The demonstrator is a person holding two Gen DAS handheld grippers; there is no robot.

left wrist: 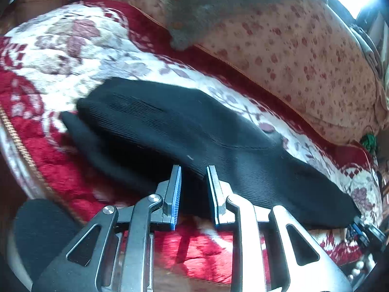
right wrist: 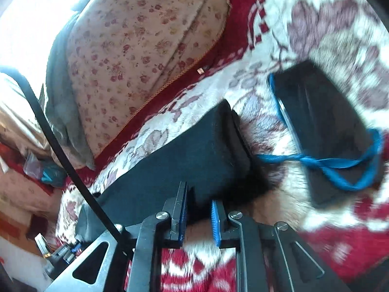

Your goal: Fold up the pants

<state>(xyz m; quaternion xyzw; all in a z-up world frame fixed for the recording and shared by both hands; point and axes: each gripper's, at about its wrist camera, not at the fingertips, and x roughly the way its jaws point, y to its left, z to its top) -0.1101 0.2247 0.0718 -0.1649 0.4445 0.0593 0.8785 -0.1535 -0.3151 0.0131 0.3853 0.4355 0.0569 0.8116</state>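
So the black pants [left wrist: 184,131] are lying on a bed, on top of a red and white floral blanket [left wrist: 60,48]; from the left wrist view they look doubled over, with an upper ribbed layer sitting on a lower layer that sticks out at the left edge; one leg runs off to the right toward the blanket's edge.

Left gripper [left wrist: 193,170] is right at the near edge of the pants; its fingers [left wrist: 175,189] have a clear gap between them and the fabric edge sits in or just behind that gap; looks released to me, not pinching anything.

Right gripper [right wrist: 201,194] is at the other end, by the hem of the leg [right wrist: 194,155]; fingers [right wrist: 215,221] spread apart there too; the dark cloth sits against the left finger, but whether it's truly touching I can't tell, the frame is blurry.

Other stuff: a big pillow with small pink flowers [left wrist: 291,56] lies behind the pants, with a grey cloth [left wrist: 194,17] draped on it; in the right wrist view there's a dark flat box-like thing [right wrist: 325,131] on the blanket just beside the hem, with a blue cord [right wrist: 340,168] looped around it; no idea what it is.
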